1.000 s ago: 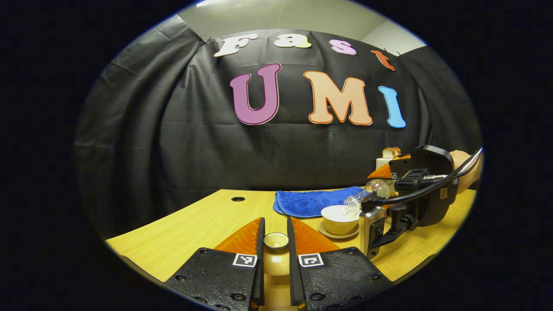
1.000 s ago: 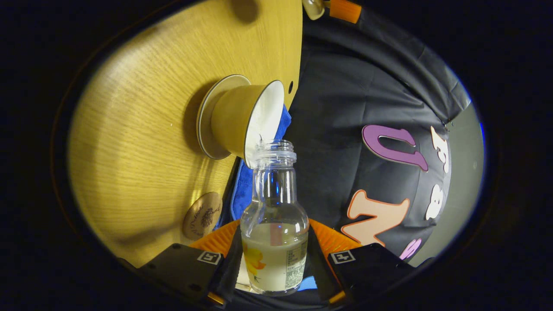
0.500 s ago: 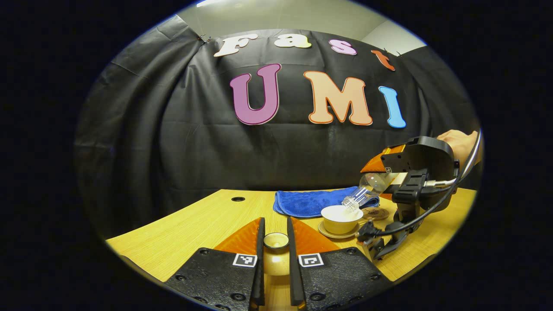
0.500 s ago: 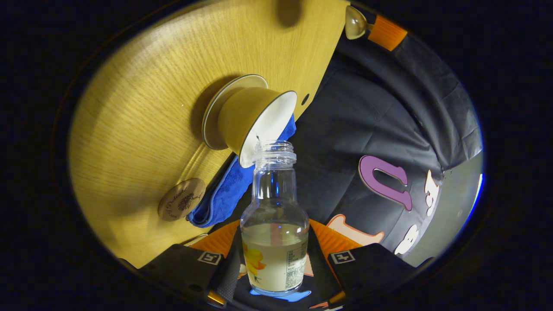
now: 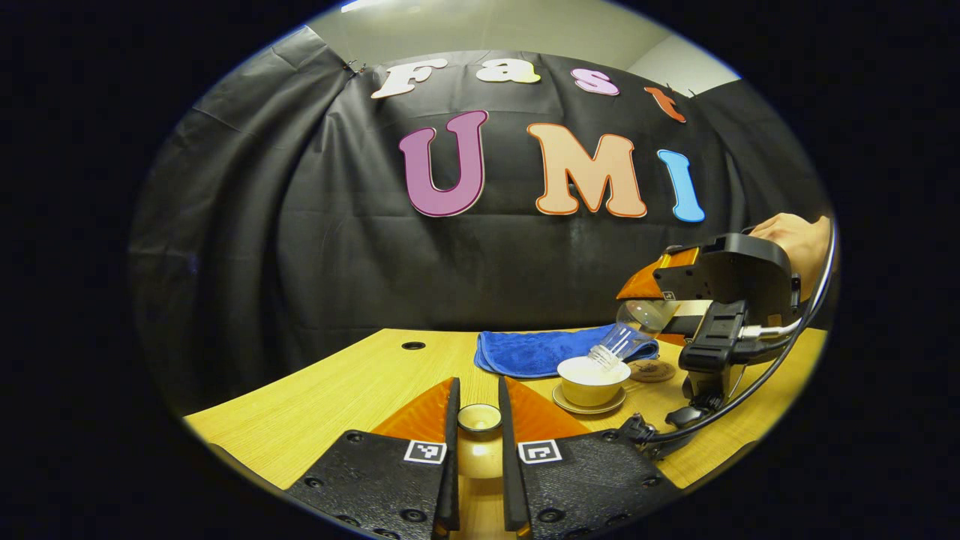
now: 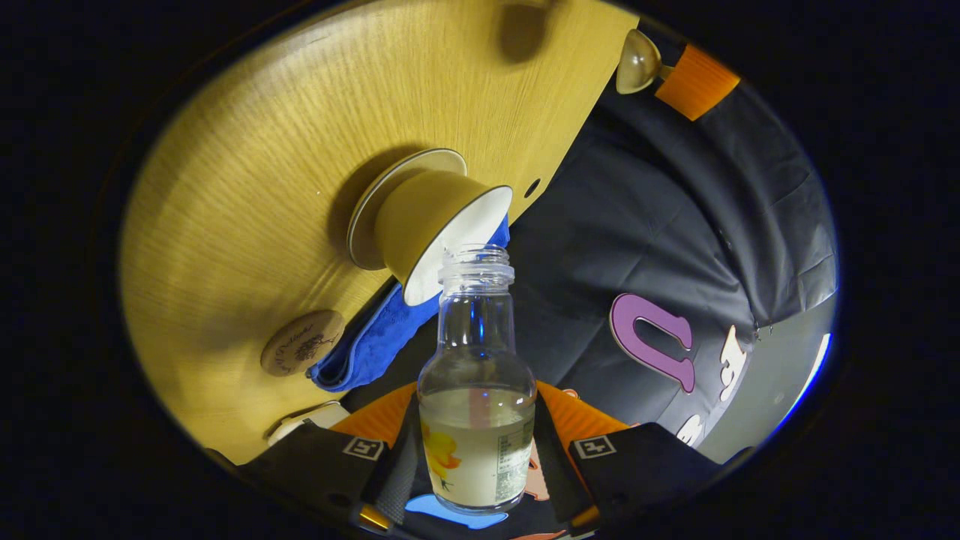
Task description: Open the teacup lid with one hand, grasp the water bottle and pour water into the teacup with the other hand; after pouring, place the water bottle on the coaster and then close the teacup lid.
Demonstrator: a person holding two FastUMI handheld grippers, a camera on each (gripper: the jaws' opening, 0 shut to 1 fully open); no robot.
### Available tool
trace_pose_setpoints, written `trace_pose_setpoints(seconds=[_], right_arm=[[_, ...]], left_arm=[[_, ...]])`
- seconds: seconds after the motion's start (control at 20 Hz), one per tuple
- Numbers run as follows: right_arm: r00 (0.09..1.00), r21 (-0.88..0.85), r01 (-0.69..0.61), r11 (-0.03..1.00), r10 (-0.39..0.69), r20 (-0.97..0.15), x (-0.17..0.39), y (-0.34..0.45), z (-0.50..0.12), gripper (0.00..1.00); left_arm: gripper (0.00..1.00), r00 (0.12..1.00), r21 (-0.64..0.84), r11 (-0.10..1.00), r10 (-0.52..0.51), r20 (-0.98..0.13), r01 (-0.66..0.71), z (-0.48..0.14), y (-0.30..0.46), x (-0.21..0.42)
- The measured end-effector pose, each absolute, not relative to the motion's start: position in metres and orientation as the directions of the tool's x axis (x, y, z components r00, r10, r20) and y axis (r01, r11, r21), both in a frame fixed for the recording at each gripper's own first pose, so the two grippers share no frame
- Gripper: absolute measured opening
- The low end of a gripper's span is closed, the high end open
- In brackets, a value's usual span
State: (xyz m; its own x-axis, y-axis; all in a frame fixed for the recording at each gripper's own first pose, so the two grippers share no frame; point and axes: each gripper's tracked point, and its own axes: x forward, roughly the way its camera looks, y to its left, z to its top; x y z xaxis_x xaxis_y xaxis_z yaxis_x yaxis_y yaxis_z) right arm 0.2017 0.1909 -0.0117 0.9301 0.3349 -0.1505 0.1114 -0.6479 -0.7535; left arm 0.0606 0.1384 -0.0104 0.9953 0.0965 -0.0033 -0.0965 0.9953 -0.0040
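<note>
black cloth hangs behind the yellow wooden table (image 5: pixel 352 390). on the table i see a blue towel (image 5: pixel 540 351) at the back, and just in front of it the teacup (image 5: pixel 592 381) sitting on its saucer (image 5: pixel 589 406). the cup has no lid on.

my left gripper (image 5: pixel 478 439) is low over the table, well apart from the cup. its two fingers are pinching the teacup lid (image 5: pixel 480 420) between them, one on each side of the knob. in the right gripper view the lid (image 6: pixel 636 61) sits far off at the table's edge, held by that same gripper.

my right gripper (image 6: pixel 476 450) has both fingers pressed on the fat part of the water bottle (image 6: pixel 476 420). the bottle is clear, with pale water in it and a label. in the left gripper view the bottle (image 5: pixel 626 334) is tipped, its open mouth pointing down and right over the cup's rim. a hand (image 5: pixel 795 240) holds that gripper.

the round brown coaster (image 6: pixel 302 342) lies flat on the table, near the cup and just beside the towel (image 6: pixel 367 349). nothing sits on it.

a small white thing (image 6: pixel 307 421) lies by the coaster; i cannot tell what it is.
</note>
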Motion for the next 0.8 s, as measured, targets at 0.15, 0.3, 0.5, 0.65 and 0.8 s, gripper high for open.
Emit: trace_pose_setpoints(seconds=[0.15, 0.3, 0.5, 0.65, 0.8], right_arm=[[0.931, -0.749, 0.112, -0.653, 0.333, -0.151, 0.202, 0.190, -0.012, 0.76], [0.936, -0.799, 0.053, -0.598, 0.308, -0.169, 0.201, 0.183, -0.017, 0.76], [0.939, -0.868, -0.031, -0.496, 0.282, -0.194, 0.198, 0.172, -0.023, 0.76], [0.935, -0.930, -0.137, -0.342, 0.266, -0.235, 0.196, 0.167, -0.029, 0.79], [0.930, -0.967, -0.222, -0.124, 0.270, -0.249, 0.196, 0.169, -0.025, 0.75]], left_arm=[[0.20, 0.995, -0.004, 0.995, 0.096, -0.004, -0.096, -0.011, 0.138, 0.060], [0.20, 0.995, -0.003, 0.995, 0.099, -0.002, -0.099, -0.010, 0.139, 0.061], [0.20, 0.991, -0.002, 0.991, 0.134, -0.003, -0.134, -0.010, 0.152, 0.060], [0.20, 0.990, -0.001, 0.990, 0.140, -0.003, -0.140, -0.011, 0.154, 0.060], [0.20, 0.990, -0.002, 0.990, 0.140, -0.003, -0.140, -0.010, 0.154, 0.060]])
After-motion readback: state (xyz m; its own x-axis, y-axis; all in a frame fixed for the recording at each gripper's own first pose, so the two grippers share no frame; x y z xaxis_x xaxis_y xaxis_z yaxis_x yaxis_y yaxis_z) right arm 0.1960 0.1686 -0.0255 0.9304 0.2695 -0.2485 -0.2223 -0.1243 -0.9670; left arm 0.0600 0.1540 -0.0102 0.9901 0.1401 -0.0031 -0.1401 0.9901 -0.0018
